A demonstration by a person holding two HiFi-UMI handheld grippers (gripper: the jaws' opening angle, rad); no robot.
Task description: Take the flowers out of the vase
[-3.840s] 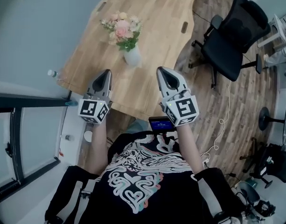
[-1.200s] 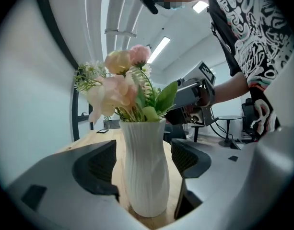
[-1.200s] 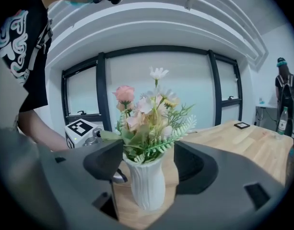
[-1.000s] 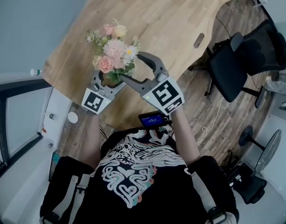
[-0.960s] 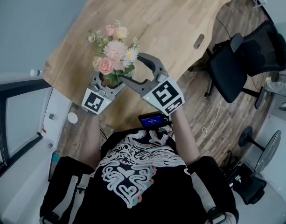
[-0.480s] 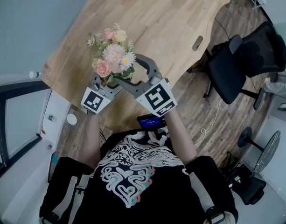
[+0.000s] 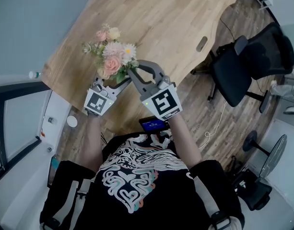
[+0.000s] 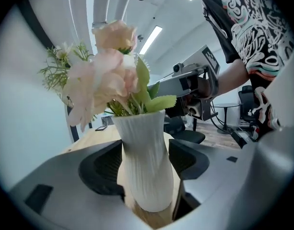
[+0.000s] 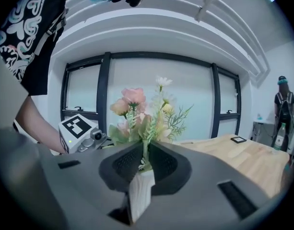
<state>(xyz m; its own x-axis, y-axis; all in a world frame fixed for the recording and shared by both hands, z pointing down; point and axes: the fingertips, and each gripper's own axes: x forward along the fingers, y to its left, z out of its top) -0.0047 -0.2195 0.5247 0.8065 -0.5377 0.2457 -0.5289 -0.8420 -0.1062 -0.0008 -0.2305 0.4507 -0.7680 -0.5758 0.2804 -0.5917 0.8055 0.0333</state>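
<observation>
A bunch of pink, cream and white flowers point(image 7: 111, 51) stands in a ribbed white vase point(image 8: 144, 162) near the wooden table's front edge. My left gripper point(image 8: 144, 166) is low around the vase body. Its jaws are closing, and both black pads lie against the vase's sides. My right gripper point(image 9: 146, 164) comes in from the right, just above the vase mouth point(image 9: 139, 193). Its jaws are closing too, pinched on the green stems point(image 9: 146, 152) under the blooms. In the head view the right gripper point(image 7: 130, 73) reaches under the bouquet, which hides the vase.
The wooden table point(image 7: 156, 23) stretches away behind the vase. A black office chair point(image 7: 252, 56) stands to the right on the plank floor. A water bottle point(image 7: 34, 74) sits off the table's left edge. A small black item point(image 9: 238, 139) lies on the far tabletop.
The right gripper's jaws have gone from wide open beside the bouquet to pinched on the stems. The bouquet has shifted left. The left gripper has stayed around the vase.
</observation>
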